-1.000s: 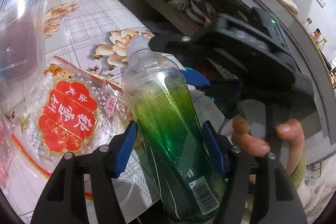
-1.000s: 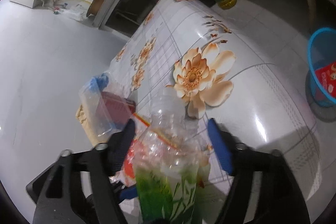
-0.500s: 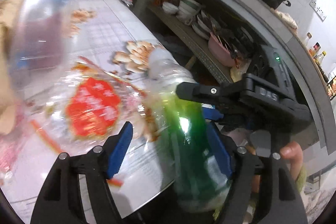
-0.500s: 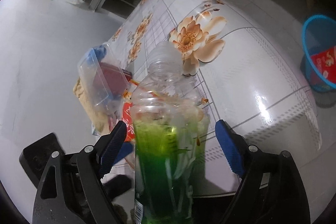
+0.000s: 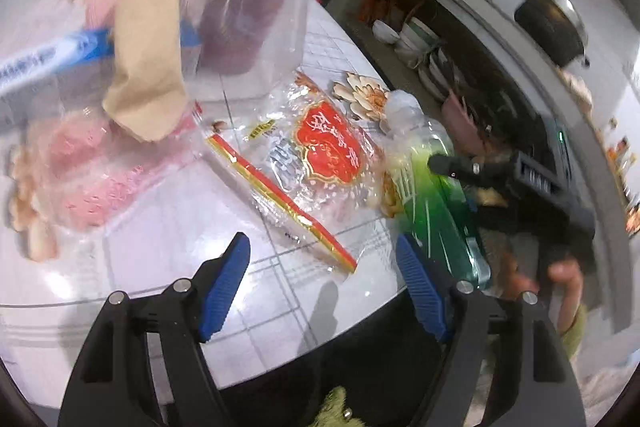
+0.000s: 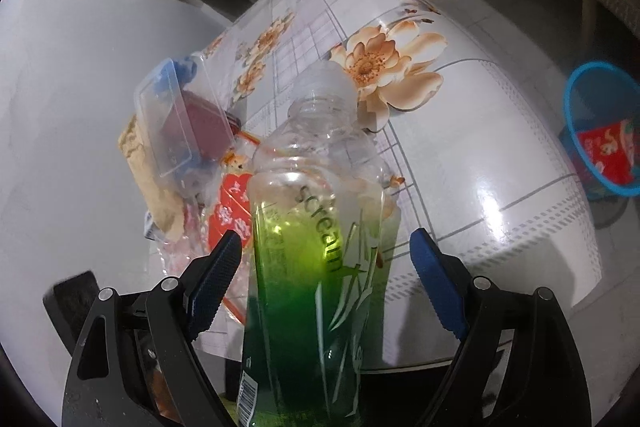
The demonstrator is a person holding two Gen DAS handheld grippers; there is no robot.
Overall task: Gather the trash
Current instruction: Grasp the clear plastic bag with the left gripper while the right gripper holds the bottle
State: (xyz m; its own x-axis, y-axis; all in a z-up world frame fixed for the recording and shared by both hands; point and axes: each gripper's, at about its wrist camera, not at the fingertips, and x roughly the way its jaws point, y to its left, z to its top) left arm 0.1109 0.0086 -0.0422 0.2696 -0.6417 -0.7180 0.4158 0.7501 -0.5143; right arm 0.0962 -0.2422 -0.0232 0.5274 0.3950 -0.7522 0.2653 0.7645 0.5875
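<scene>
Bottle between right pads.
Bottle (image 6: 316, 227) between spread right gripper (image 6: 324, 279) pads, contact unclear; neck points away. Left gripper (image 5: 324, 287) open, empty.

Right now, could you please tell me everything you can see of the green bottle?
The green bottle is clear plastic, capless, with a threaded neck, a green-tinted lower body, leaf graphics, "scream" lettering and a barcode. It stands roughly upright between the right gripper's spread blue pads, with visible gaps either side. What supports it below is hidden.
</scene>
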